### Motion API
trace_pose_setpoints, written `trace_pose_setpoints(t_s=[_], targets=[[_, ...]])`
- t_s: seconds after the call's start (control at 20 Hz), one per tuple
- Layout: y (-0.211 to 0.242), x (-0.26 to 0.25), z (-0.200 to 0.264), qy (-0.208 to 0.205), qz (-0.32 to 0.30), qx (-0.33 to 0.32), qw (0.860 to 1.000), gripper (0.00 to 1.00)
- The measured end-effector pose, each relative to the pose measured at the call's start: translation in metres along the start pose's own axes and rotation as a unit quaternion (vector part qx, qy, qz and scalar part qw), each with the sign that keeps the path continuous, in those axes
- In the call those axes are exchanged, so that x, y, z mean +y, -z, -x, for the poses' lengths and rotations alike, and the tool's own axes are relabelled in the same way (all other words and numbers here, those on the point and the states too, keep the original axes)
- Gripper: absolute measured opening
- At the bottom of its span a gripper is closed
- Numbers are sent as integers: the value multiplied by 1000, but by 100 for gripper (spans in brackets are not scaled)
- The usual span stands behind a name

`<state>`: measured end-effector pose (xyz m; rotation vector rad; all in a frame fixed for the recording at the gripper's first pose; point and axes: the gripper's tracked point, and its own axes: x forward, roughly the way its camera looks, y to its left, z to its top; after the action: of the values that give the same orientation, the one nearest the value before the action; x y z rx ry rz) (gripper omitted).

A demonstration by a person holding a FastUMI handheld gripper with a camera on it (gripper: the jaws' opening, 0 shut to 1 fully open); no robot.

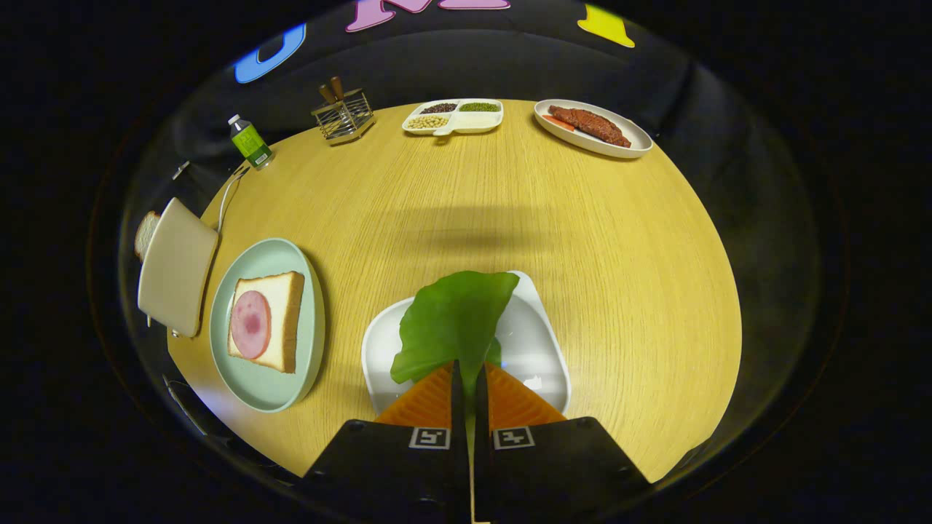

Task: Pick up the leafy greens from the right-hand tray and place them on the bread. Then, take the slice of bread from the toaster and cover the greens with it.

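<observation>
Gripper view: my gripper [466, 378] clamps the lettuce leaf [451, 320] above the white tray [542, 342]; I'd carry it level to the ham-topped bread [266, 320] left of the tray.

The gripper [468, 378] has two fingers [429, 400] shaped like triangles, wide at the base and narrow toward 12 o'clock, where they end in points. The inner faces have fine ridges running across them. Each finger comes out of a black, matte housing with slanted outer edges. On top of each housing half, near the middle seam, there is one small square marker, black and white. A few small round screw heads are on the housing.
</observation>
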<state>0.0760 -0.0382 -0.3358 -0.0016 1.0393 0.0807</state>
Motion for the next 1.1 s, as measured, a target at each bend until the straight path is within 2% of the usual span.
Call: trace_pose_setpoints(t_s=[0.25, 0.45, 0.75, 1.1], targets=[[-8, 13, 30, 1, -14, -21, 1000, 7], [-30, 30, 64, -2, -4, -69, 998, 7], [-60, 89, 99, -43, 11, -109, 993, 7], [-53, 158, 99, -89, 38, -97, 991, 7]])
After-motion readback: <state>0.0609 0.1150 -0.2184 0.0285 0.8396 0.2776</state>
